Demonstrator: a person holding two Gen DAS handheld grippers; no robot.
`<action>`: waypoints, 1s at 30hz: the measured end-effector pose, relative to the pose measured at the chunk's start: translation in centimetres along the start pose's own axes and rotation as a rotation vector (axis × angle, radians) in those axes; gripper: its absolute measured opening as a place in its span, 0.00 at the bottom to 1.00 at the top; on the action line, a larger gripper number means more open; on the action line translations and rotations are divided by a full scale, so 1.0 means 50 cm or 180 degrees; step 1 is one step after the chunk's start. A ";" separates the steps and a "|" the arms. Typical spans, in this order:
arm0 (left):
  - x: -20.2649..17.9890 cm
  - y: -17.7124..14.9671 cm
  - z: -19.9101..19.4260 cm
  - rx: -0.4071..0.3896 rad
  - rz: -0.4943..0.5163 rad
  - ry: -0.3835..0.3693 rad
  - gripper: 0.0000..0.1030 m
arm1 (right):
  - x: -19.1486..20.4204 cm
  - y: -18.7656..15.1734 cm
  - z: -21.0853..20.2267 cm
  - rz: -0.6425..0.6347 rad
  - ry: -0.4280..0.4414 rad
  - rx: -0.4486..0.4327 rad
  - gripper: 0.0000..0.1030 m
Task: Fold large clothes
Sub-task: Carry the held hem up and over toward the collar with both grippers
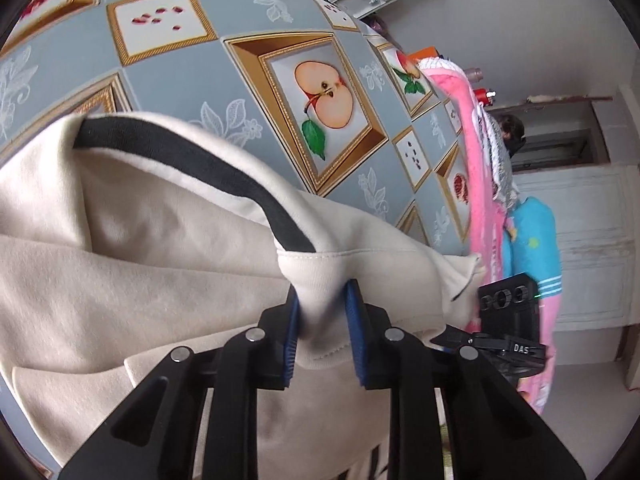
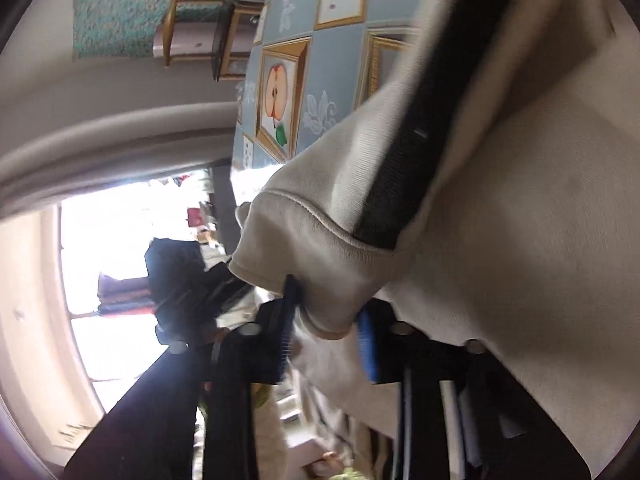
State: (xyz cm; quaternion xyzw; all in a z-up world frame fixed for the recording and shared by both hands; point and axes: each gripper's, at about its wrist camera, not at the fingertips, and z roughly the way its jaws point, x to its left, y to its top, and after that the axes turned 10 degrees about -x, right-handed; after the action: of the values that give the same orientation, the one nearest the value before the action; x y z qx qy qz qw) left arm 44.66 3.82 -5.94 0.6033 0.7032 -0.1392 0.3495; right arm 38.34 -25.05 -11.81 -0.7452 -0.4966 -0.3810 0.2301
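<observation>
- Left gripper [image 1: 322, 320]: a hemmed edge of the cream garment [image 1: 132, 232] is clamped between the blue pads [image 1: 356, 332], low in the frame's centre.
- Right gripper [image 2: 326, 330]: another hemmed corner of the cream garment [image 2: 520, 220] is pinched beside its black stripe [image 2: 416, 140].
- Garment: shown lifted over the fruit-print tablecloth [image 1: 240, 24]; pink cloth [image 1: 476, 184] is seen at right.
</observation>
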 end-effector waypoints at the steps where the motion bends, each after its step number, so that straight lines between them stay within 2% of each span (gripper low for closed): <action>1: -0.008 0.002 0.001 -0.0040 0.0099 0.0080 0.20 | 0.016 0.003 -0.004 -0.0189 -0.0133 -0.0052 0.13; 3: -0.031 0.008 -0.001 -0.0190 0.0466 0.0312 0.16 | 0.056 0.015 -0.017 -0.0714 -0.0544 -0.0245 0.12; 7: -0.077 0.014 0.025 -0.0377 0.1064 0.0670 0.13 | 0.114 0.037 -0.010 -0.1475 -0.1165 -0.0440 0.11; 10: -0.111 0.000 0.057 -0.0460 0.1662 0.1031 0.12 | 0.140 0.038 0.020 -0.2088 -0.1660 -0.0478 0.11; 12: -0.119 -0.013 0.068 -0.0463 0.1960 0.1198 0.12 | 0.145 0.029 0.044 -0.2422 -0.1894 -0.0409 0.12; 15: -0.107 -0.025 0.062 -0.0425 0.2031 0.1203 0.12 | 0.126 0.006 0.044 -0.2635 -0.1936 -0.0270 0.13; 19: -0.104 -0.043 0.063 -0.0492 0.2180 0.1199 0.12 | 0.085 -0.007 0.008 -0.2554 -0.1821 -0.0301 0.19; 21: -0.109 -0.047 0.065 -0.0504 0.2225 0.1233 0.12 | 0.072 -0.007 -0.020 -0.2444 -0.1850 -0.0407 0.39; 24: -0.109 -0.045 0.064 -0.0486 0.2170 0.1191 0.12 | 0.096 -0.025 -0.074 -0.2346 -0.1899 -0.0655 0.46; 26: -0.106 -0.044 0.062 -0.0492 0.2131 0.1148 0.12 | 0.098 -0.035 -0.133 -0.2226 -0.2032 -0.0961 0.46; 27: -0.105 -0.044 0.061 -0.0496 0.2126 0.1139 0.12 | 0.103 -0.041 -0.153 -0.2191 -0.2074 -0.1103 0.43; 28: -0.106 -0.045 0.062 -0.0499 0.2132 0.1140 0.12 | 0.113 -0.046 -0.170 -0.2168 -0.2066 -0.1244 0.38; 29: -0.107 -0.045 0.063 -0.0500 0.2140 0.1146 0.12 | 0.125 -0.051 -0.178 -0.2175 -0.1997 -0.1324 0.27; 30: -0.108 -0.046 0.063 -0.0504 0.2143 0.1149 0.12 | 0.138 -0.054 -0.175 -0.2215 -0.1894 -0.1318 0.20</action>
State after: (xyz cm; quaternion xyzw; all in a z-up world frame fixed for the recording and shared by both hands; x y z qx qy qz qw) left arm 43.67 -2.71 -5.16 0.7863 0.5247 0.1463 0.2917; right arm 34.40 -26.38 -1.14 -0.6417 -0.6738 -0.2967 -0.2148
